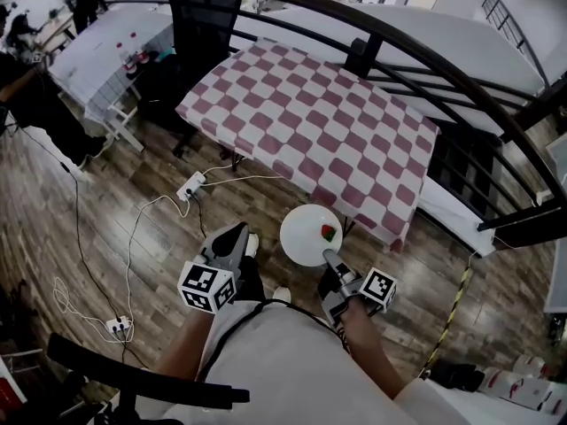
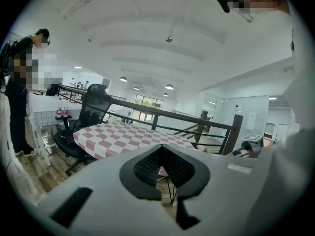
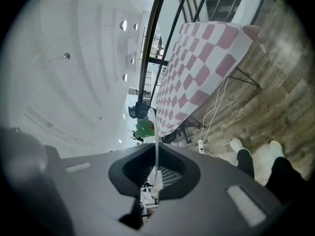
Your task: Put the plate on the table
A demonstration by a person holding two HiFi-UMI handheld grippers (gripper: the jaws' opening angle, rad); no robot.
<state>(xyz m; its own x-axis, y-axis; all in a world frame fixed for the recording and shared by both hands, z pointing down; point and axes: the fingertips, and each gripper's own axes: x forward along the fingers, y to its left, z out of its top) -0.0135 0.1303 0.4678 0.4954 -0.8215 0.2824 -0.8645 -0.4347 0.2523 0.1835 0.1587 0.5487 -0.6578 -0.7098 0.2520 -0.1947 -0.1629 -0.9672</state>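
Note:
A white plate (image 1: 310, 235) hangs over the wood floor just short of the near edge of the table with the red-and-white checked cloth (image 1: 310, 131). A small red and green item (image 1: 329, 233) lies on it. My right gripper (image 1: 330, 259) is shut on the plate's near rim. In the right gripper view the plate (image 3: 156, 154) shows edge-on as a thin white line between the jaws of the right gripper (image 3: 154, 145), with the green item (image 3: 144, 129) beyond. My left gripper (image 1: 233, 240) is to the plate's left, shut and holding nothing. In the left gripper view the left gripper (image 2: 162, 149) faces the checked table (image 2: 123, 136).
A black office chair (image 1: 199, 25) stands at the table's far left corner. A black railing (image 1: 425, 56) curves behind the table. A power strip (image 1: 191, 185) and white cables lie on the floor. A person (image 2: 17, 82) stands at the left beside another white table (image 1: 115, 47).

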